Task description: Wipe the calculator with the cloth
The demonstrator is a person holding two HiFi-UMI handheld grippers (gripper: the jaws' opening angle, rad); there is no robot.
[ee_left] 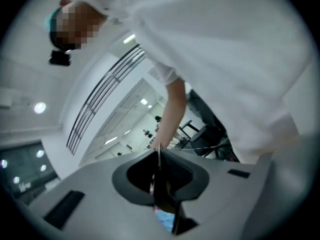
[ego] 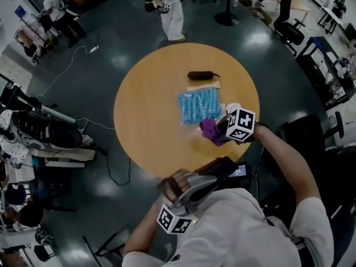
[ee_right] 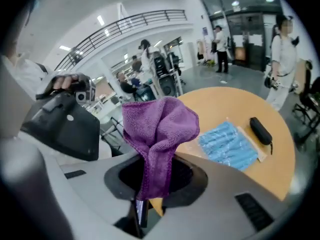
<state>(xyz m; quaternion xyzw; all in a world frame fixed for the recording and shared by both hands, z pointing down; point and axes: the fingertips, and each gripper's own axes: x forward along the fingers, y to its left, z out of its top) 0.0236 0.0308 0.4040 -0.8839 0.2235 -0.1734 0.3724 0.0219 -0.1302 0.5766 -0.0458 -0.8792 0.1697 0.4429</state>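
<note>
two tongs are held at the near right edge of the round counter. the right tongs are clamped on the purple cloth, which is bunched above them. the left tongs are closed on the dark calculator, held just off the counter's near edge. a blue packet and a black pouch are seen farther off.

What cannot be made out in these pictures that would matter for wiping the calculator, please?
- Keys of the dark flat calculator: in the head view it is partly under the left gripper and too small. The left gripper view shows it edge-on. The right gripper view shows only a plain dark face.
- Where the right gripper pinches: in its own view the purple microfibre cloth covers the spot.
</note>
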